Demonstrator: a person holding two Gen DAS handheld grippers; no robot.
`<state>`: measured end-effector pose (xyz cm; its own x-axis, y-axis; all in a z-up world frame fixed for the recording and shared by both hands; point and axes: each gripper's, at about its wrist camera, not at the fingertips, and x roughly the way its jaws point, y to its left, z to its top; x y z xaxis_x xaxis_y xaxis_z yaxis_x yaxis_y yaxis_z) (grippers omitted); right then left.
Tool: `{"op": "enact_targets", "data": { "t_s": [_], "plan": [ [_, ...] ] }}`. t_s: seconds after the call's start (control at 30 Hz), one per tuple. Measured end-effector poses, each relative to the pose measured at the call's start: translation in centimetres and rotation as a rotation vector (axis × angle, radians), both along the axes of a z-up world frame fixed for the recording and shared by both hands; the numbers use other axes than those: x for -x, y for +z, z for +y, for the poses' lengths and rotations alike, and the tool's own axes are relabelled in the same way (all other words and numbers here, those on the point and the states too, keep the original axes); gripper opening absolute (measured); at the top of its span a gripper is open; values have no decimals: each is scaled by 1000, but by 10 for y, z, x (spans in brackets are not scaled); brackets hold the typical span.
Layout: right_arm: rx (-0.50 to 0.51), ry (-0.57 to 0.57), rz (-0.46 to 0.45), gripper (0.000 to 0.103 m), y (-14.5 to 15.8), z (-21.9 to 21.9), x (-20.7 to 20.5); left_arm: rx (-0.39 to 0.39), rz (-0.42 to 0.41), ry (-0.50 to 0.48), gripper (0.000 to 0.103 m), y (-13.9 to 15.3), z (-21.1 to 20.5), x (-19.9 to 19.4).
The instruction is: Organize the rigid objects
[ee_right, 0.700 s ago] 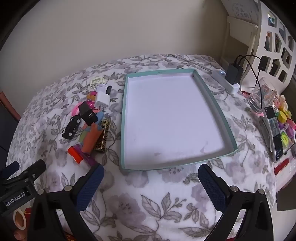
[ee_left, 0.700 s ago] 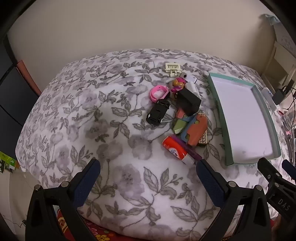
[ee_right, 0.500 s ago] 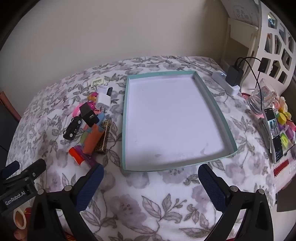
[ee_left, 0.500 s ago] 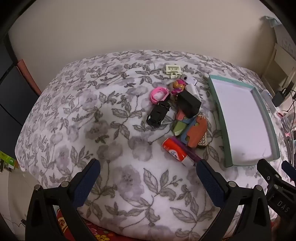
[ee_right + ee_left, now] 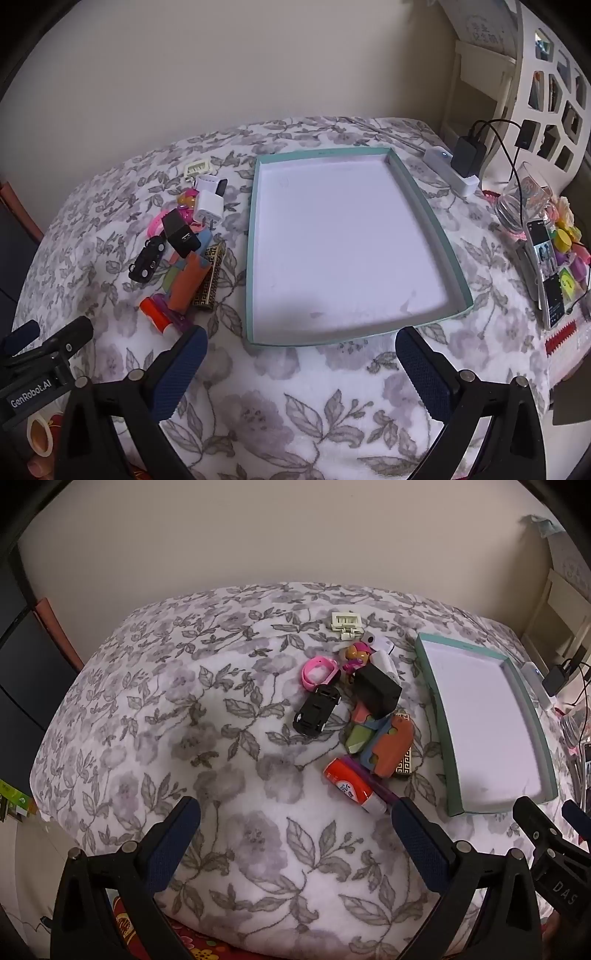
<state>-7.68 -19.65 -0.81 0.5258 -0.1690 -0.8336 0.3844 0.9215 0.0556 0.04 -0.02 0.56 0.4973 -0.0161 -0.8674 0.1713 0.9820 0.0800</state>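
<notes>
A: A floral blanket [image 5: 207, 716] covers the surface, plain wall behind, chargers and a glass past the tray's far side.

B: Which step?

A: The start, I'd judge. The tray [image 5: 424, 206] holds nothing; the pile [image 5: 369, 716] lies just left of it: black car [image 5: 316, 709], pink band [image 5: 319, 672], black block [image 5: 376, 692], orange tube [image 5: 347, 782], and others too jumbled to name.

B: The grippers?

A: Left gripper [image 5: 295, 834] hangs spread and unladen, near the tube. Right gripper [image 5: 301, 363] is spread too, at the tray's near edge.

B: Next?

A: Probably the left one closes on the tube, nearest it, and carries it into the tray.
</notes>
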Motion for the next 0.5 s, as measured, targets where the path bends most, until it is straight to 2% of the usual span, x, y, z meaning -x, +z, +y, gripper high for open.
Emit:
{"op": "enact_targets", "data": {
  "t_s": [0.5],
  "plan": [
    [5,5,-7,103,0,2,-1,3,6,7,103,-1,3,-1]
  ]
}}
